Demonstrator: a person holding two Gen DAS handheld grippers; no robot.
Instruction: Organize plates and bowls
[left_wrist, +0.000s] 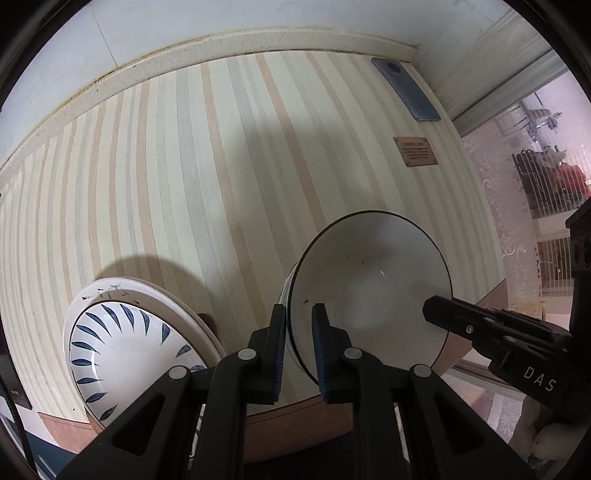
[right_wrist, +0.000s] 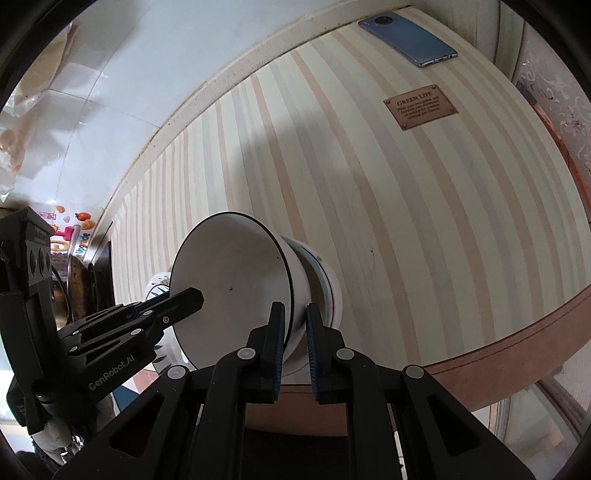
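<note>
A white bowl with a dark rim (left_wrist: 369, 288) is held above the striped table (left_wrist: 221, 166). My left gripper (left_wrist: 299, 314) is shut on its rim on one side. My right gripper (right_wrist: 295, 314) is shut on the rim on the other side, and also shows in the left wrist view (left_wrist: 480, 325). The bowl (right_wrist: 236, 280) seems to rest in or just over another white bowl (right_wrist: 325, 280) beneath it. A white plate with blue leaf marks (left_wrist: 129, 358) lies on a larger white plate (left_wrist: 166, 295) to the left.
A blue phone (right_wrist: 410, 37) lies at the table's far corner. A small brown label plate (right_wrist: 421, 107) is fixed to the tabletop. The table's brown front edge (right_wrist: 517, 343) curves close by. A wall runs along the far side.
</note>
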